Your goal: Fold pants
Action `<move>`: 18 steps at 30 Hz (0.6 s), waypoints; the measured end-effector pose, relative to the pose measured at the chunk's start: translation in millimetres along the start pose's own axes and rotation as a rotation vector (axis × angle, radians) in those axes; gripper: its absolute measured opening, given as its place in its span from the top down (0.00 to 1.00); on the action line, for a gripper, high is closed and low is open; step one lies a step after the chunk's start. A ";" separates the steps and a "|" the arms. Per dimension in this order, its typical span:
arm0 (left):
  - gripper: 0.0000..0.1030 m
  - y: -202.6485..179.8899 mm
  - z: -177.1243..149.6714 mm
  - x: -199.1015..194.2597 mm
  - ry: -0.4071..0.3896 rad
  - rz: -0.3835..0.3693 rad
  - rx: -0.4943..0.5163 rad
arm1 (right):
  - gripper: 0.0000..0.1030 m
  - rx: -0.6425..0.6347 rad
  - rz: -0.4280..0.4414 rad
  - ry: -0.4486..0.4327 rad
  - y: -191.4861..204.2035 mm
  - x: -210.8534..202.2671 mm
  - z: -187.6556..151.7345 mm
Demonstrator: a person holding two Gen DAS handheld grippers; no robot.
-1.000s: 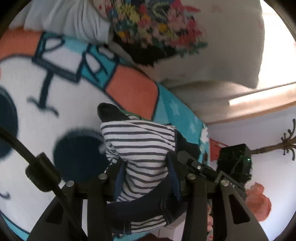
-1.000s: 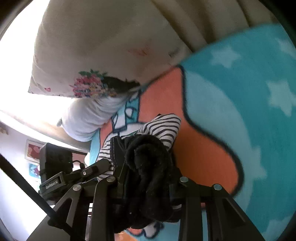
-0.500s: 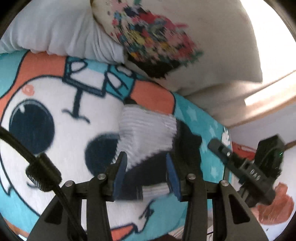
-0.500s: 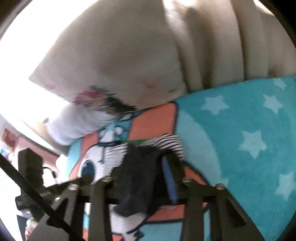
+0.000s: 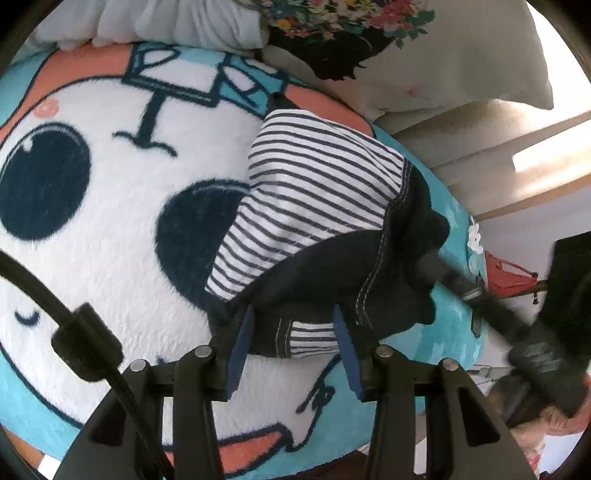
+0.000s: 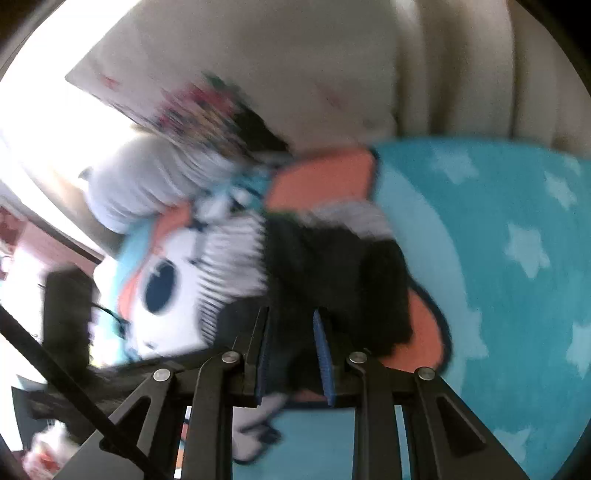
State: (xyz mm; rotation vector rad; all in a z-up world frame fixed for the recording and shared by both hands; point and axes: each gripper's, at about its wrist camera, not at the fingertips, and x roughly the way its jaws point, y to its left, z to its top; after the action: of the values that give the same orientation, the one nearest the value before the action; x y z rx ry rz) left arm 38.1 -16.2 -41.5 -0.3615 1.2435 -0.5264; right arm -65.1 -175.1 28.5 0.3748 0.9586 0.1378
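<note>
The pants (image 5: 317,206) are small, navy with white-and-navy striped panels, folded into a bundle lying on the cartoon blanket (image 5: 110,206). My left gripper (image 5: 291,343) is open, its blue pads either side of the bundle's near hem, which lies between them without being squeezed. In the blurred right wrist view the pants (image 6: 332,266) lie just ahead of my right gripper (image 6: 295,354). Its jaws stand apart with dark fabric between or just beyond the pads. The right gripper also shows at the left wrist view's right edge (image 5: 480,295).
A floral pillow (image 5: 388,48) and a grey pillow (image 5: 173,22) lie at the far end of the blanket. A beige headboard cushion (image 6: 406,74) rises behind. The blanket's turquoise starred area (image 6: 517,258) spreads to the right. The bed edge and room lie at right (image 5: 517,277).
Both grippers have lowered the bundle onto the blanket and their jaws have opened. The pants now rest flat; the cameras have pulled back a little.
</note>
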 end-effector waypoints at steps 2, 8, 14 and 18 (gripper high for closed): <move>0.58 5.6 -5.1 -1.5 0.001 -0.011 -0.020 | 0.76 -0.019 0.045 0.002 12.1 -0.7 13.4; 0.58 7.5 -8.3 -1.3 -0.028 -0.010 -0.018 | 0.77 0.016 0.093 0.174 28.1 76.5 54.7; 0.58 5.2 -4.1 -8.5 -0.046 -0.005 -0.019 | 0.77 -0.001 0.032 0.148 29.4 87.0 68.5; 0.57 5.5 -5.6 -34.5 -0.074 -0.001 -0.007 | 0.74 -0.050 -0.032 0.059 40.8 34.7 54.7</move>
State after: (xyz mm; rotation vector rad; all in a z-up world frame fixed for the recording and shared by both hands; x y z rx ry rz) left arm 25.9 7.8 -18.6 -0.3841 1.1736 -0.5058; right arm 1.6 -141.3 45.2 0.3110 1.0167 0.1444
